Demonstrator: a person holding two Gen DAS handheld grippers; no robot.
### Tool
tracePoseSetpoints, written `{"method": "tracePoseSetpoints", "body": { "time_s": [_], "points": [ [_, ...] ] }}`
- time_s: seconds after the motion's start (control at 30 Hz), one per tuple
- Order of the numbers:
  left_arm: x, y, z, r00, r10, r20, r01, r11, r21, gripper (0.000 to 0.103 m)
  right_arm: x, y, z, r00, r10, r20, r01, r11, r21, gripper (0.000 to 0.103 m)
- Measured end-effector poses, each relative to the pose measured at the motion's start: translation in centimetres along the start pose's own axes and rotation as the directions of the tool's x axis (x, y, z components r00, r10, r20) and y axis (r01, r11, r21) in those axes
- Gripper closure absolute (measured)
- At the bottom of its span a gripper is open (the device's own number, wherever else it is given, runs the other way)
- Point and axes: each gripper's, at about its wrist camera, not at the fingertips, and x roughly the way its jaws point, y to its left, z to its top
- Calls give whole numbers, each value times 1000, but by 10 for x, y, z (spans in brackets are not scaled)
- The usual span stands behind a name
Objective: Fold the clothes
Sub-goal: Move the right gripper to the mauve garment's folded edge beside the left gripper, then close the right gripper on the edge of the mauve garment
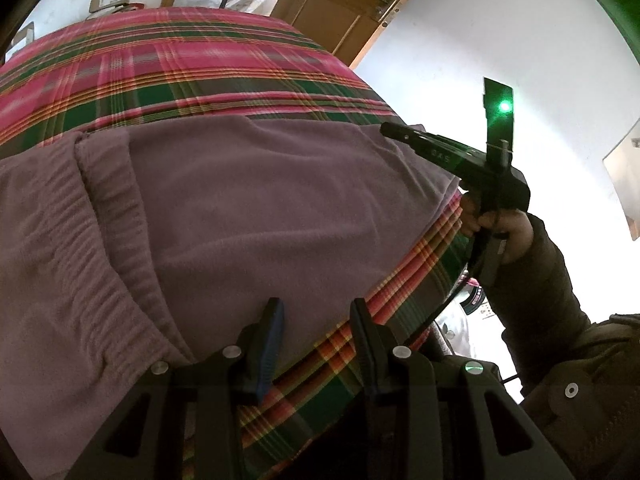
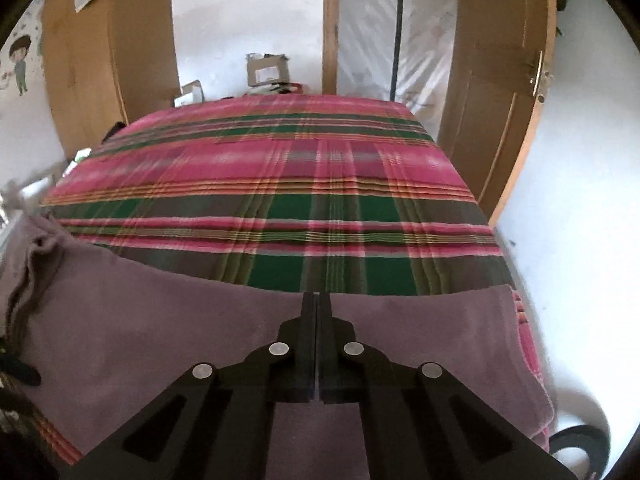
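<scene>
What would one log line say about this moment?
task: fold clothes | left claw: open at garment edge | right claw: shut at its far edge | blanket: underneath

1. The mauve garment (image 1: 248,208) is showing as soft, matt fleece, its nap fuzzy, its gathered waistband (image 1: 68,248) ribbed and puckering.
2. The plaid bedcover (image 2: 280,184) is reading as woven cloth, flat and matt, with fine raised lines running through it.
3. The left tongs (image 1: 316,344) are looking like matt black plastic, dotted with shiny metal rivets; one finger is carrying a blue ridged pad (image 1: 269,356).
4. The right tongs (image 2: 316,300) are showing the same dull black plastic and bright rivets.
5. The door (image 2: 496,92) is appearing as smooth brown wood with a metal latch.
6. The wall (image 1: 520,40) is looking smooth and matt white.
</scene>
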Motion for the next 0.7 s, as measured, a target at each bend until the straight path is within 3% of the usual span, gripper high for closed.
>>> {"method": "tracePoseSetpoints", "body": {
  "time_s": [0.07, 0.1, 0.13, 0.23, 0.43, 0.7],
  "points": [
    [0, -1, 0, 1000, 4, -1, -4, 1000, -1, 68, -2, 1, -1, 1000, 21, -2, -21, 1000, -22, 85],
    [0, -1, 0, 1000, 7, -1, -7, 1000, 0, 68, -2, 2, -2, 1000, 30, -3, -30, 999, -34, 72],
    [0, -2, 0, 1000, 11, 1, -11, 1000, 1, 68, -3, 3, -1, 1000, -9, -7, 9, 998, -56, 66],
    [-3, -7, 0, 999, 34, 8, -34, 999, 15, 68, -8, -1, 1, 994, -107, 22, 109, 990, -85, 66],
    [-12, -9, 7, 998, 8, 60, -8, 1000, 12, 68, -39, -51, -16, 973, -223, 56, 220, 974, 56, 65],
    [-6, -2, 26, 997, -16, 70, 19, 999, -42, 68, -52, -112, -54, 979, -202, -13, 197, 934, 297, 63]
  ]
}}
